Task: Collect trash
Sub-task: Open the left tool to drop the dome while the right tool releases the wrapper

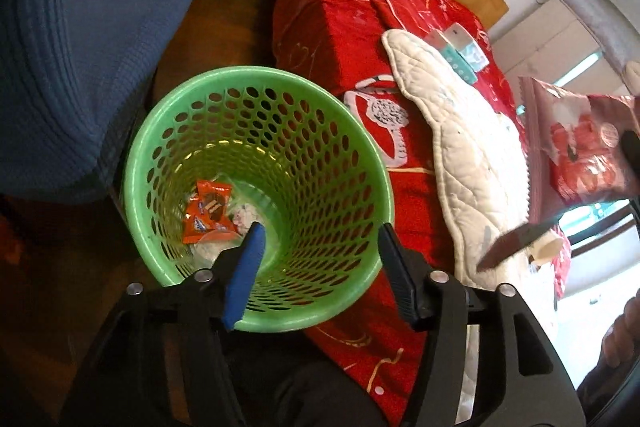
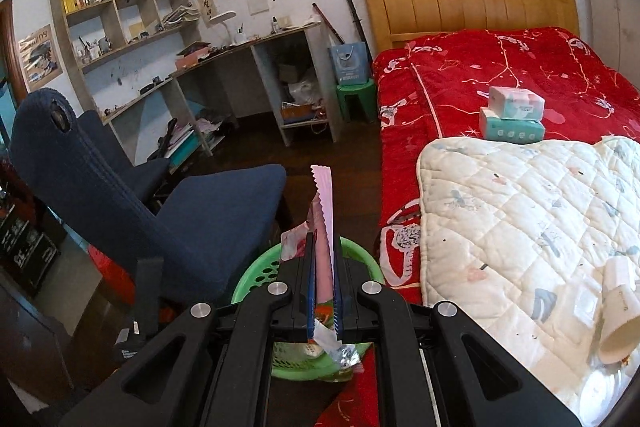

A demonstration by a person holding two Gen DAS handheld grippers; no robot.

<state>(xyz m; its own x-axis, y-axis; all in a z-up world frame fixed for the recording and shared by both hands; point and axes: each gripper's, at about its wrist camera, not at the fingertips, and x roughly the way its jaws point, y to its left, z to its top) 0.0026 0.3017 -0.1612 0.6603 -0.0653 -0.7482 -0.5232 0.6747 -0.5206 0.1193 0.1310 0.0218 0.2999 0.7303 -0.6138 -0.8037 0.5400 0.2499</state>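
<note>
My left gripper (image 1: 320, 231) hangs open over the mouth of a green perforated basket (image 1: 256, 71), with nothing between its fingers. At the bottom of the basket lie an orange snack wrapper (image 1: 208, 211) and some pale crumpled scraps. My right gripper (image 2: 323, 239) is shut on a pink and red snack bag (image 2: 325, 203), which sticks up past the fingertips. The same bag (image 1: 576, 143) shows at the right of the left wrist view, above the bed. The basket's rim (image 2: 256, 273) lies just below and beyond the right gripper.
The red-covered bed (image 2: 500, 67) carries a white quilted pad (image 2: 520, 227), two tissue packs (image 2: 514, 113) and a tipped paper cup (image 2: 618, 331). A blue office chair (image 2: 192, 223) stands left of the basket. A desk and shelves (image 2: 160, 47) line the far wall.
</note>
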